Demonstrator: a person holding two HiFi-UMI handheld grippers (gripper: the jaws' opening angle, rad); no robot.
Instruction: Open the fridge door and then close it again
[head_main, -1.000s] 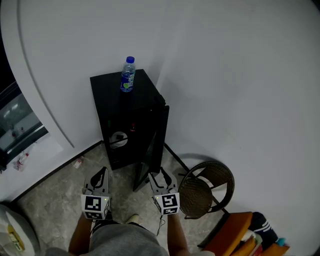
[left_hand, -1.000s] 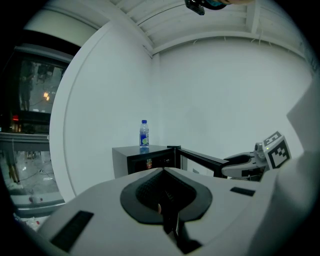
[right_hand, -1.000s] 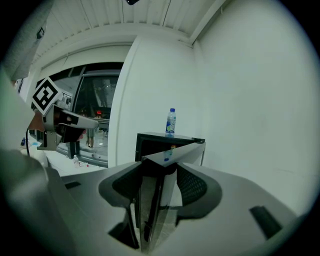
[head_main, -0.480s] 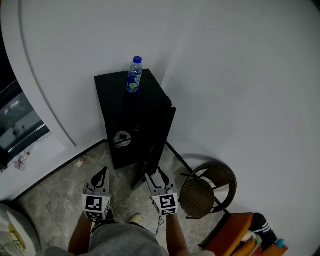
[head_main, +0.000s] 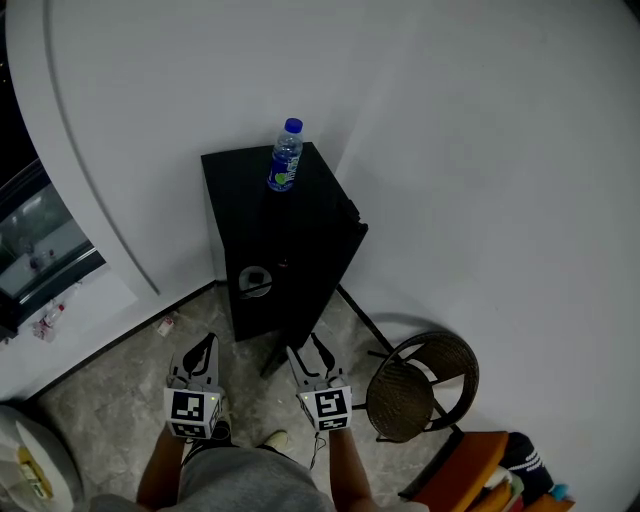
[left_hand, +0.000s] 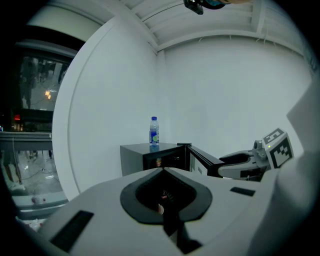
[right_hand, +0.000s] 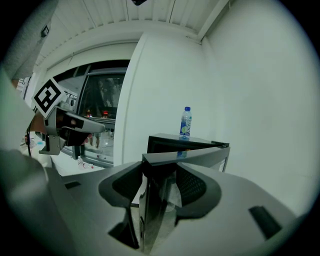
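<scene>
The fridge door edge is pinched in the right gripper's jaws for swinging, while the left gripper's jaws are pressed together, empty.

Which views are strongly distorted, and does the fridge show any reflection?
Left gripper view and right gripper view: strong fisheye, black corners, dim light. Head view: walls bend mildly. Right gripper view: the bottle is mirrored on the top edge of the fridge door.
</scene>
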